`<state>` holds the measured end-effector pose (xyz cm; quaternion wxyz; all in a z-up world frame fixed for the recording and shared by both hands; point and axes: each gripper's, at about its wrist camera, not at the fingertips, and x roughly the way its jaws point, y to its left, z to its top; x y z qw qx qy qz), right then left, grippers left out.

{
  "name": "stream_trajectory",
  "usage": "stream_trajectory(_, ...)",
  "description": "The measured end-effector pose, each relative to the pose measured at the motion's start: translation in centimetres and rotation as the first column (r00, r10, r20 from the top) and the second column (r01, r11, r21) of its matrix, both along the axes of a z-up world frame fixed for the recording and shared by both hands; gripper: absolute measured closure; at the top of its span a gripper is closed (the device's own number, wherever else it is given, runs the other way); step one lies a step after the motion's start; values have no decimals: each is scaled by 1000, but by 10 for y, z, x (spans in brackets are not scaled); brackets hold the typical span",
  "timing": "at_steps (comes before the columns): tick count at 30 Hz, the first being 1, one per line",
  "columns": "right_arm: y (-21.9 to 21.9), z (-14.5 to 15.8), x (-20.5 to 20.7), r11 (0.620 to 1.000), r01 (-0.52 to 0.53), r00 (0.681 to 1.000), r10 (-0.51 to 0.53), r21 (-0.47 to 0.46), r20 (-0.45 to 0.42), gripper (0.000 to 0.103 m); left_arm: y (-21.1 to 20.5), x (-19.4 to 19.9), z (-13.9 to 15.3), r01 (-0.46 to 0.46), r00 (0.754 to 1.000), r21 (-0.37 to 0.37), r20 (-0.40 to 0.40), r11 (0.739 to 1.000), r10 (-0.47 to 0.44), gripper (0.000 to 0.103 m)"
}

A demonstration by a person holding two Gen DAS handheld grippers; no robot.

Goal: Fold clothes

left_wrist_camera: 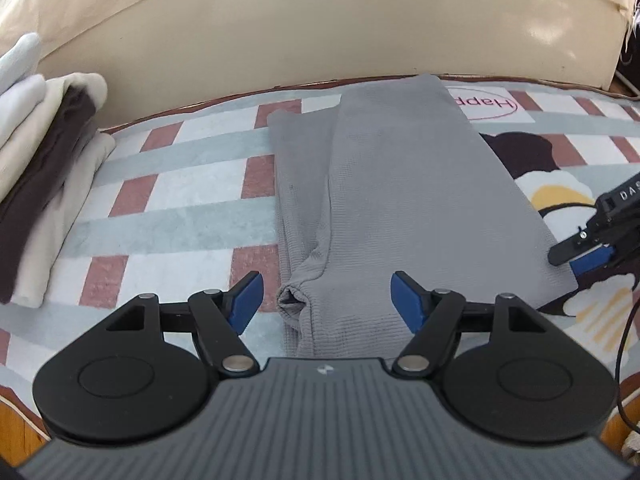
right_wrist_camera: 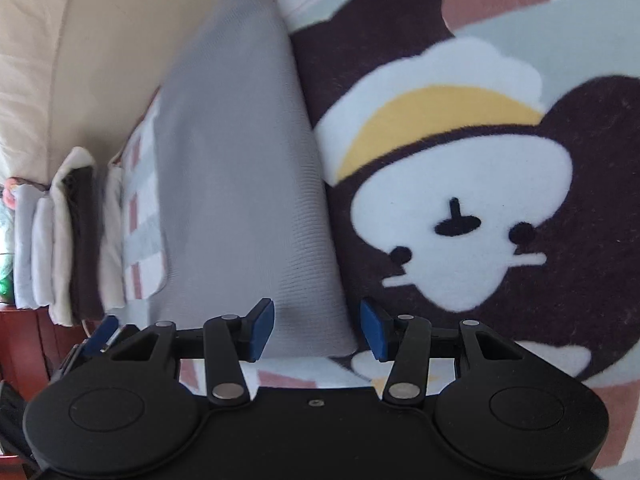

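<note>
A grey knit garment [left_wrist_camera: 400, 184] lies folded into a long strip on the patterned rug [left_wrist_camera: 180, 184], with a sleeve cuff [left_wrist_camera: 292, 300] showing at its near left edge. My left gripper [left_wrist_camera: 327, 300] hovers open over the garment's near end, with nothing pressed between its blue pads. In the right wrist view the garment [right_wrist_camera: 240, 160] runs away from me, and its near corner sits behind the gap of my right gripper [right_wrist_camera: 318, 330], which is open. From the left wrist view the right gripper [left_wrist_camera: 588, 252] stands at the garment's near right corner.
A stack of folded clothes [left_wrist_camera: 44, 184] in white, cream and dark brown sits at the rug's left edge. A cream sofa [left_wrist_camera: 300, 32] runs along the back. The rug [right_wrist_camera: 460, 220] carries a cartoon animal print to the right of the garment. A black cable [left_wrist_camera: 624, 352] hangs at the far right.
</note>
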<state>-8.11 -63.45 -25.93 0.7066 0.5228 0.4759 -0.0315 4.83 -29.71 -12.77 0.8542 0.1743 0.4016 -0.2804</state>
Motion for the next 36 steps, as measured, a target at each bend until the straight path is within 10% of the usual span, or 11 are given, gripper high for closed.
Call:
stream_trajectory(3, 8, 0, 7, 998, -59, 998, 59, -15, 31, 53, -2, -3, 3, 26, 999, -54, -33, 998, -27, 33)
stream_trajectory(7, 18, 5, 13, 992, -99, 991, 106, -78, 82, 82, -15, -19, 0, 116, 992, 41, 36, 992, -117, 33)
stream_trajectory(15, 7, 38, 18, 997, -34, 926, 5, 70, 379, 83, -39, -45, 5, 321, 947, -58, -1, 945, -322, 29)
stream_trajectory(20, 1, 40, 26, 993, -33, 906, -16, 109, 424, 83, -65, -54, -16, 406, 911, 51, 53, 912, -409, 19)
stream_trajectory(22, -2, 41, 26, 991, -19, 902, -41, 136, 430, 83, -72, -50, -29, 394, 907, 122, 106, 911, -407, 33)
stream_trajectory(24, -5, 41, 25, 988, -4, 899, -65, 155, 434, 84, -76, -37, -35, 364, 918, 142, 113, 921, -380, 84)
stream_trajectory(27, -13, 40, 21, 982, 30, 894, -111, 188, 434, 84, -74, -14, -27, 317, 943, 72, 81, 946, -322, 86)
stream_trajectory(29, -18, 39, 18, 978, 54, 897, -135, 199, 420, 80, -71, -6, -20, 298, 951, 37, 76, 954, -300, 86)
stream_trajectory(33, -21, 28, 13, 965, 106, 930, -181, 238, 320, 36, -67, 1, -15, 290, 954, 13, 70, 957, -291, 86)
stream_trajectory(36, -20, 18, 11, 945, 132, 937, -217, 299, 275, 35, -64, -3, -17, 295, 954, -1, 59, 955, -295, 86)
